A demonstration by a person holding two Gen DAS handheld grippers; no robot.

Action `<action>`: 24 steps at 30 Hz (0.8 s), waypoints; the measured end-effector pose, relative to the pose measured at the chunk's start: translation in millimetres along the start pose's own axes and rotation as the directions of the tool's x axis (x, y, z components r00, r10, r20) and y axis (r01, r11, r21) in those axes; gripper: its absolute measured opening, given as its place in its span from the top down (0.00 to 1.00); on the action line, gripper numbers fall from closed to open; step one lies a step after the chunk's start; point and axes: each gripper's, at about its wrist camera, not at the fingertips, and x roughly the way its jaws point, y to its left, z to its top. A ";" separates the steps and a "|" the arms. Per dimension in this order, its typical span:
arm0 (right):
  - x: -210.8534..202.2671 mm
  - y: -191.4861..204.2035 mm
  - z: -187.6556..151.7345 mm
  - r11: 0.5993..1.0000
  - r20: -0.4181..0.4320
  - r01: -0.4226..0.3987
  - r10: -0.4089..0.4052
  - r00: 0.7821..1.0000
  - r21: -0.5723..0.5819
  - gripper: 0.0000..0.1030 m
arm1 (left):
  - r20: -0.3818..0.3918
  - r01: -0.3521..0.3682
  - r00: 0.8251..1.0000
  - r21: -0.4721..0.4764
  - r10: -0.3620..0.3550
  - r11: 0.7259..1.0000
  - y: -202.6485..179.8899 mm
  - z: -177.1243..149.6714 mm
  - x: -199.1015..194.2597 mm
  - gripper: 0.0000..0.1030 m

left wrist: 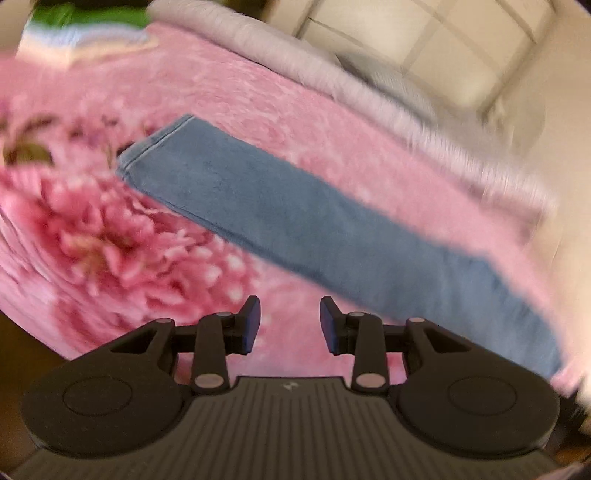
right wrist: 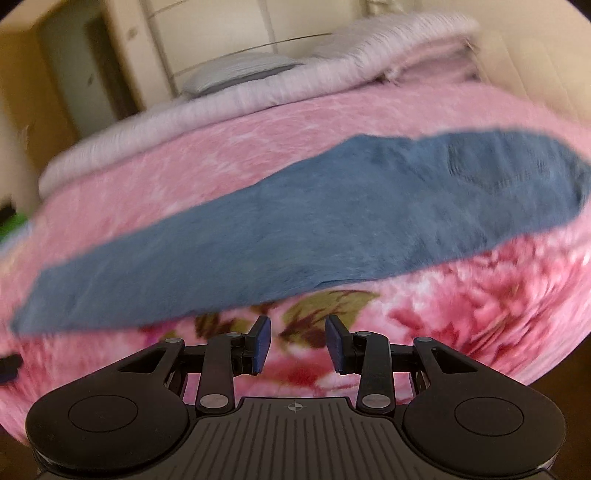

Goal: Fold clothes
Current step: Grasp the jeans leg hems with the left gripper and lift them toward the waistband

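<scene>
A pair of blue jeans (left wrist: 314,229) lies flat, folded lengthwise into a long strip, on a pink flowered blanket (left wrist: 110,240). The left wrist view shows the hem end at the upper left and the strip running down to the right. My left gripper (left wrist: 290,325) hovers open over the blanket just short of the jeans' near edge, with nothing between its fingers. In the right wrist view the jeans (right wrist: 314,225) stretch across, back pocket at the right. My right gripper (right wrist: 297,345) is open too, empty, just short of the near edge. Both views are blurred.
The blanket (right wrist: 258,122) covers a bed. A pale lilac cover (right wrist: 258,88) and a pillow (right wrist: 236,72) lie at the far side. White wardrobe doors (left wrist: 443,48) stand behind. Green and blue fabric (left wrist: 85,26) lies at the top left of the left view.
</scene>
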 end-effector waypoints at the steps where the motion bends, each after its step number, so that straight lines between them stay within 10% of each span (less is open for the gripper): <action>1: 2.1 -11.7 3.6 0.998 0.015 -0.039 0.038 0.999 0.053 0.65 | 0.018 0.022 1.000 -0.057 -0.021 0.998 10.1 4.7 3.5 0.70; 11: 38.1 -75.3 31.5 0.931 0.055 -0.118 0.105 0.993 0.346 0.65 | 0.078 0.012 0.996 -0.494 0.031 0.870 90.3 38.5 53.8 0.68; 24: 50.1 -65.5 49.2 0.962 0.051 -0.068 0.056 0.997 0.264 0.65 | 0.199 0.081 0.979 -0.576 0.043 0.814 97.6 34.4 70.4 0.66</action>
